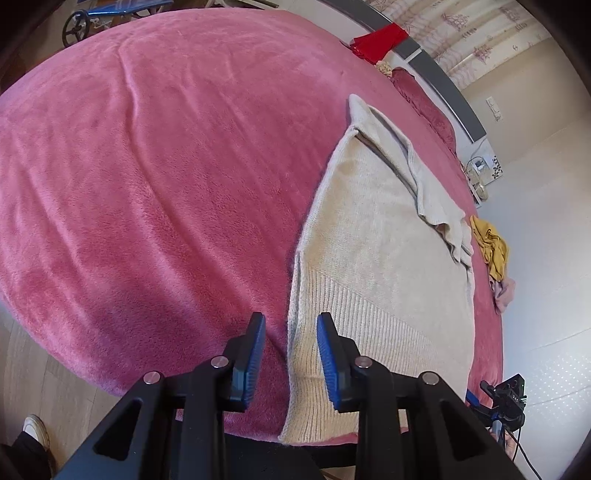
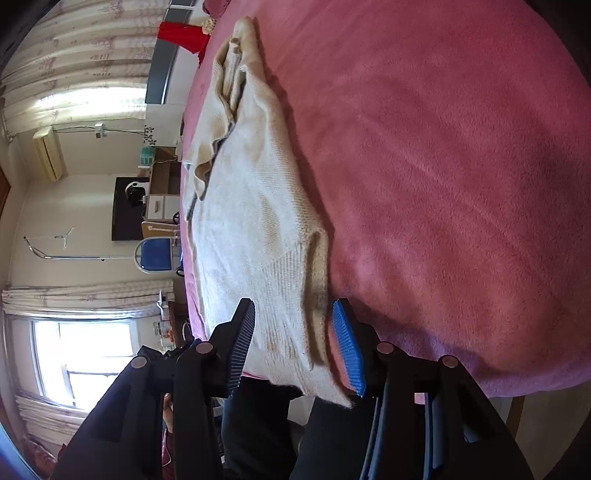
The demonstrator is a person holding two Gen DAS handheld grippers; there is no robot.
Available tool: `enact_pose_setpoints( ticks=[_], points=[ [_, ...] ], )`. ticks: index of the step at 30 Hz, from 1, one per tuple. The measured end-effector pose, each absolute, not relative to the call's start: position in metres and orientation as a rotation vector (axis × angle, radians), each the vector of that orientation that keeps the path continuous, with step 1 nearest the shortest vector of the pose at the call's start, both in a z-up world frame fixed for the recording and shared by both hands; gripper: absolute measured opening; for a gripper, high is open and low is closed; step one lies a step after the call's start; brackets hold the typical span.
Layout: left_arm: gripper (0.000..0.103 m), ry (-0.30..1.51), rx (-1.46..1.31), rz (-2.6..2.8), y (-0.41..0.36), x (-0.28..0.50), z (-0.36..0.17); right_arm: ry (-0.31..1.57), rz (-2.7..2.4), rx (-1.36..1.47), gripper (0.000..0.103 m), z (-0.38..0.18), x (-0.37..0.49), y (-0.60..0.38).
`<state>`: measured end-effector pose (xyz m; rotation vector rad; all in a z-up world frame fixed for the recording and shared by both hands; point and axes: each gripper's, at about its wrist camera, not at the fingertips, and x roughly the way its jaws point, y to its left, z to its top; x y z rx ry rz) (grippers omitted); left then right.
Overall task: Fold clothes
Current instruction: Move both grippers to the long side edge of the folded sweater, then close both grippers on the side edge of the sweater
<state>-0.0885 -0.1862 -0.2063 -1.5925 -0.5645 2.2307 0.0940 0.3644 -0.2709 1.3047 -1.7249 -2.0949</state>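
Cream sweater [image 1: 373,258] flat on pink bed [image 1: 147,184]. Left claw [image 1: 291,354] spread astride near hem edge; right claw [image 2: 295,343] spread around hem corner, not pinching.

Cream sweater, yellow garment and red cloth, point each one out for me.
cream sweater [image 1: 373,236]: left wrist view, middle of its body.
yellow garment [image 1: 493,247]: left wrist view, crumpled middle.
red cloth [image 2: 183,35]: right wrist view, its centre.
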Motion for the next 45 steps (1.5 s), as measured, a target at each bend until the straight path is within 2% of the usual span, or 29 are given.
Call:
enact_pose_setpoints(
  ticks=[22, 32, 33, 34, 36, 37, 38, 39, 42, 45],
  points=[
    [0.029, -0.646, -1.71, 2.05, -0.166, -0.107, -0.243, -1.724, -2.056, 1.326, 0.048, -0.285, 0.098, 0.368],
    [0.027, -0.592, -1.695, 2.029, -0.153, -0.103, -0.244, -1.701, -2.012, 1.351, 0.048, -0.286, 0.096, 0.359],
    [0.026, -0.586, -1.699, 2.034, -0.153, -0.103, -0.244, -1.697, -2.002, 1.35, 0.045, -0.285, 0.096, 0.359],
    [0.02, -0.568, -1.707, 2.042, -0.151, -0.103, -0.244, -1.678, -2.011, 1.374, 0.043, -0.284, 0.094, 0.358],
    [0.014, -0.538, -1.722, 2.059, -0.149, -0.103, -0.245, -1.602, -2.066, 1.473, 0.028, -0.282, 0.089, 0.354],
    [0.008, -0.526, -1.723, 2.066, -0.147, -0.102, -0.244, -1.556, -2.099, 1.519, 0.024, -0.281, 0.086, 0.351],
    [0.006, -0.513, -1.721, 2.072, -0.145, -0.102, -0.242, -1.504, -2.135, 1.569, 0.01, -0.28, 0.084, 0.347],
    [0.005, -0.495, -1.72, 2.076, -0.143, -0.102, -0.241, -1.466, -2.163, 1.589, 0.006, -0.277, 0.082, 0.344],
    [0.004, -0.462, -1.717, 2.086, -0.138, -0.101, -0.24, -1.355, -2.241, 1.644, 0.006, -0.269, 0.076, 0.334],
    [0.004, -0.476, -1.717, 2.086, -0.138, -0.102, -0.241, -1.331, -2.256, 1.654, 0.006, -0.267, 0.077, 0.331]
  ],
)
